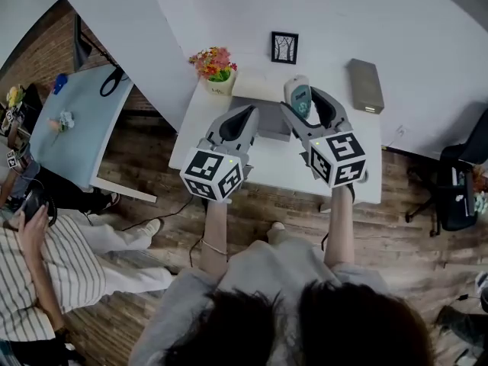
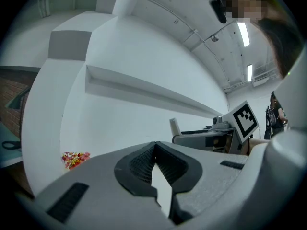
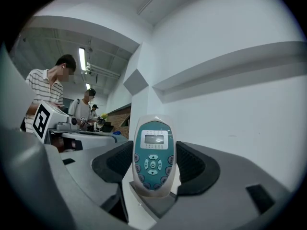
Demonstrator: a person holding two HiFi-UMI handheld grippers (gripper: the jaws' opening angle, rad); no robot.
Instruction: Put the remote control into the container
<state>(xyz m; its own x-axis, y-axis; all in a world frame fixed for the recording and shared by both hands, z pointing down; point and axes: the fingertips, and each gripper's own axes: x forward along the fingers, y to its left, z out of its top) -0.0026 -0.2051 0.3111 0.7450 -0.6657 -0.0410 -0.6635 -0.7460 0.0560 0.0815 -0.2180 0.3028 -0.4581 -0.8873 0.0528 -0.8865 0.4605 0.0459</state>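
Observation:
In the head view, both grippers are raised over a white table (image 1: 278,166). My right gripper (image 1: 305,104) is shut on the remote control (image 1: 297,95), a white one with a teal face; it stands upright between the jaws. In the right gripper view the remote control (image 3: 152,155) shows its screen and buttons, clamped by my right gripper (image 3: 152,164). My left gripper (image 1: 248,114) is shut with nothing in it, its jaws meeting in the left gripper view (image 2: 154,150). A grey container (image 1: 268,125) with a pale raised lid (image 1: 255,88) lies on the table, partly hidden behind both grippers.
A flower pot (image 1: 216,67), a small picture frame (image 1: 284,47) and a grey box (image 1: 365,85) stand at the table's back. A light blue table (image 1: 76,128) is to the left, a person in a striped shirt (image 1: 30,280) beside it, a dark chair (image 1: 457,189) to the right.

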